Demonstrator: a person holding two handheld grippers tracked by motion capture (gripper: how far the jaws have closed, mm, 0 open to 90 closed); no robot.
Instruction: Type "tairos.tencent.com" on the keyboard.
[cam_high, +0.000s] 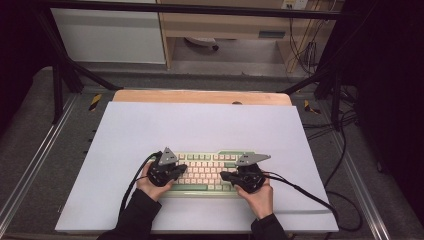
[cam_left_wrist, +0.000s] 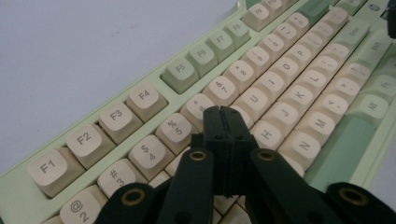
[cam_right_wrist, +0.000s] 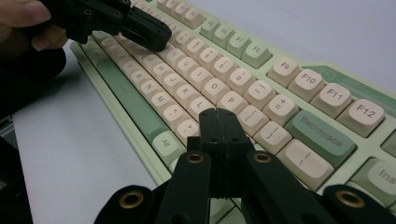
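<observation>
Obs., standing at the table. Largest item: a wide pale lavender-grey sheet (cam_high: 200, 130) covering the worktop, with a strip of light wooden board (cam_high: 200, 96) showing along its far edge. Grey carpeted floor and black cables (cam_high: 345, 150) lie to the right of the table.

On the sheet, at the near middle, sits a compact mechanical keyboard with a mint-green case and cream keycaps (cam_high: 207, 172). It lies flat, long side parallel to the near table edge. Darker green accent keys are visible: the space bar (cam_left_wrist: 341, 144) and Backspace (cam_right_wrist: 322, 133).

The left gripper (cam_high: 181, 170), black with a grey three-cornered plate on top, is held in the person's left hand (cam_high: 150, 182) over the keyboard's left portion. In the left gripper view its jaws are pressed flat together with nothing between them; the tips (cam_left_wrist: 223, 112) sit over the cream keys between the 6 and Y area, whether touching a key I cannot tell.

The right gripper (cam_high: 224, 176), same build, is held in the right hand (cam_high: 260, 197) over the keyboard's right portion. Its jaws are likewise clenched together and empty, tips (cam_right_wrist: 217, 114) above the keys near L and P; contact cannot be judged. The two grippers point toward each other, near but apart. Black sleeves (cam_high: 135, 215) enter from the near edge.
</observation>
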